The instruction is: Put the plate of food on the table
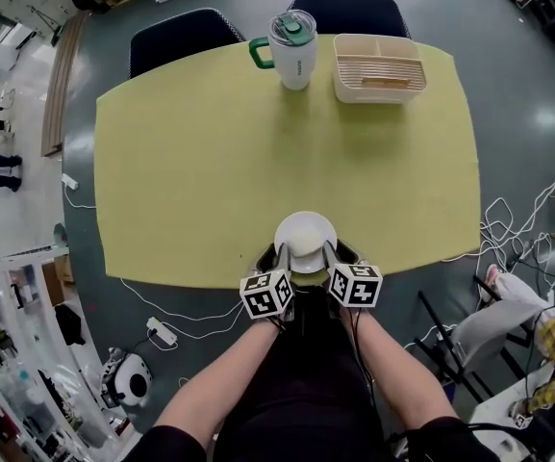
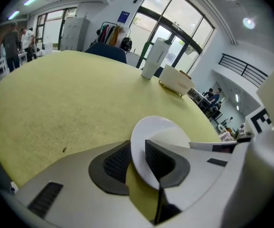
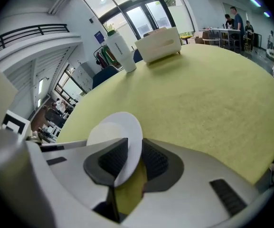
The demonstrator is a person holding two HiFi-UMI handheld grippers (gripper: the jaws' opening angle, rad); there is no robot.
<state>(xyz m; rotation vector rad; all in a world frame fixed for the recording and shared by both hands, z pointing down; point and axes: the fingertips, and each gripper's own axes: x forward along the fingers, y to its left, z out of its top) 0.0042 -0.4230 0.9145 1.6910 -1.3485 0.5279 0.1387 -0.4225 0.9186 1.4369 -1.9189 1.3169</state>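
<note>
Left gripper (image 2: 137, 158) and right gripper (image 3: 129, 158) each pinch the rim of the plate (image 1: 305, 231), lower centre; likely rigid, slick, breakable.

The plate (image 1: 305, 234) is round, white and shallow, with a raised paler centre; what it carries cannot be told. Its rim runs between the jaws of the left gripper (image 2: 137, 156) on one side and between those of the right gripper (image 3: 129, 158) on the other, both pairs closed on it. Beyond the jaws it reaches over the near edge of the yellow-green table (image 1: 210, 162), roughly level. Whether it touches the top cannot be told.
</note>
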